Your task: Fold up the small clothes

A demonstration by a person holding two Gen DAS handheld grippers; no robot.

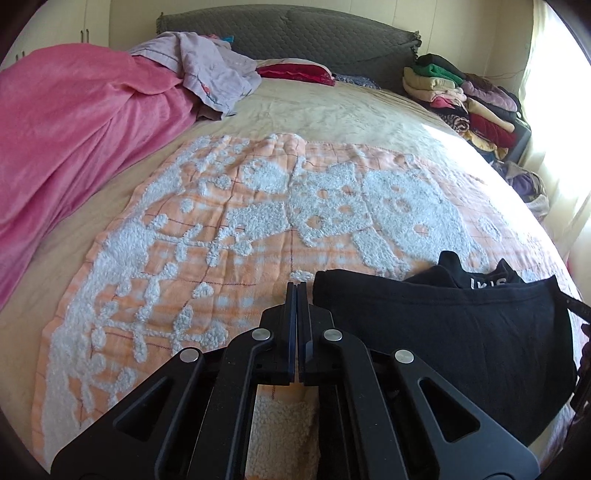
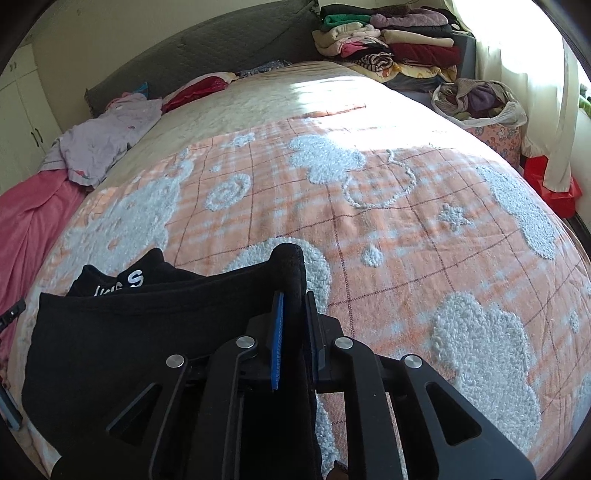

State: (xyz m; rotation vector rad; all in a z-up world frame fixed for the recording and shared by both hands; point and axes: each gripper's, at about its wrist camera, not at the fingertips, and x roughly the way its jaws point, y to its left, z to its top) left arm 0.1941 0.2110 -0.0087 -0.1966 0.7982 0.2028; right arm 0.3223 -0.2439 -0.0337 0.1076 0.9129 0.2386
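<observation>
Black garment (image 2: 122,354): spread on the orange-and-white blanket (image 2: 388,229), at its near edge; white lettering visible on a fold at the far side of the garment; one corner raised off the blanket and drawn up between the fingers of the right gripper (image 2: 294,299).

Right gripper: clenched on that raised corner of the black garment, cloth running down between the blue pads (image 2: 277,332); positioned at the right edge of the garment, above the blanket.

Left gripper (image 1: 296,286): fully closed, fingers pressed together, nothing between them; positioned just left of the garment's left edge, over bare blanket, not touching the cloth.

Blanket: laid flat across the beige bed cover (image 1: 332,110). Left of the blanket: pink bedding (image 1: 74,129), with a lilac cloth (image 1: 214,74) bunched beyond it. Beyond the blanket: grey quilted headboard (image 1: 295,33). Right of the blanket, past the bed edge: stack of folded clothes (image 2: 391,40); bag of clothes (image 2: 480,99) nearer than the stack.
</observation>
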